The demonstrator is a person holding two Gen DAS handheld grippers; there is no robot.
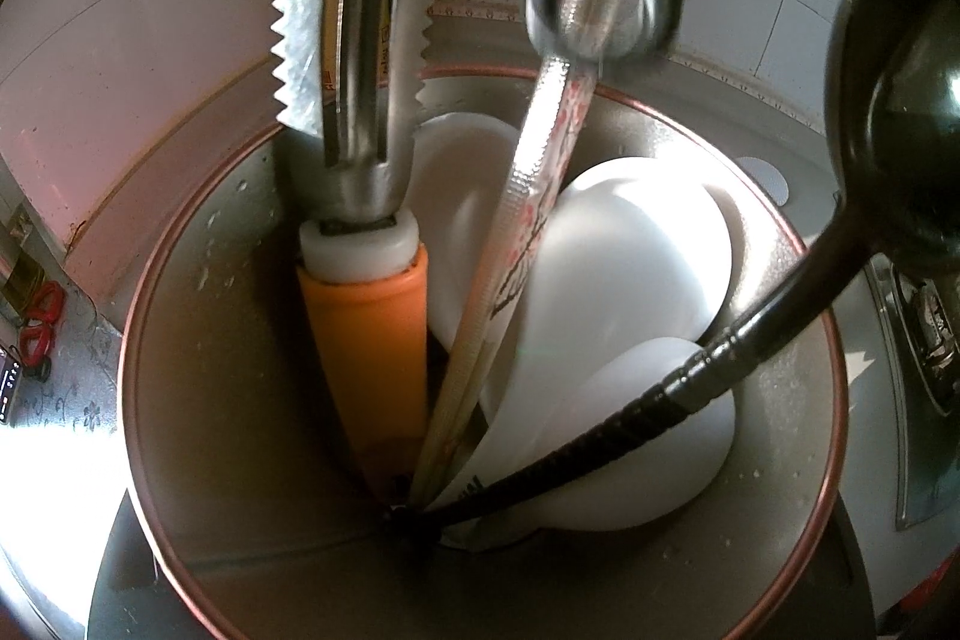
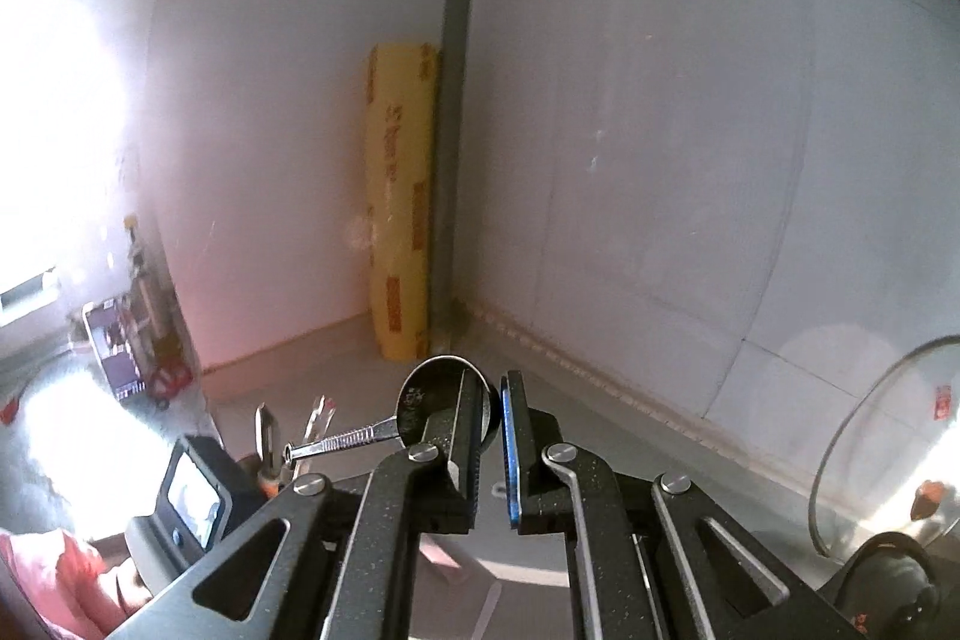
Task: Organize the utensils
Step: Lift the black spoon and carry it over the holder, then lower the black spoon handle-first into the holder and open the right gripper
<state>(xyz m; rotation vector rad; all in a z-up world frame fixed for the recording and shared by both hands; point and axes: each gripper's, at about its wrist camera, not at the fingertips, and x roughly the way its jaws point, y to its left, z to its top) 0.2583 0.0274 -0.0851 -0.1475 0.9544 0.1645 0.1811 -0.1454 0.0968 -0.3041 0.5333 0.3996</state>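
One dark-looking metal spoon with a round bowl (image 2: 429,397) is clamped by its bowl between the narrow-set fingers of the right gripper (image 2: 489,400). The spoon (image 1: 900,112) is held above the counter, and its ridged handle slopes down into the mouth of the round metal utensil holder with a copper-coloured rim (image 1: 198,340). The handle tip sits low by the holder's near wall; I cannot tell whether it touches.

Inside the holder:
- A peeler with an orange handle and a saw-edged clear wrapper (image 1: 366,316) stands upright on the left side.
- A pair of pale chopsticks in a clear flower-printed sleeve (image 1: 534,196) leans through the middle.
- Several white ceramic soup spoons (image 1: 636,268) are stacked on the right, under the metal spoon's handle.

Left gripper: its fingers are not clearly seen in either view, so I cannot tell if they are wide or narrow.

The holder stands on the grey counter (image 2: 336,370). A yellow wrap-roll box (image 2: 402,196) stands upright in the counter's far corner against the white tiled wall. A glass pot lid (image 2: 870,400) is near the counter's right edge. Red-handled scissors (image 1: 42,322) lie toward the left edge.
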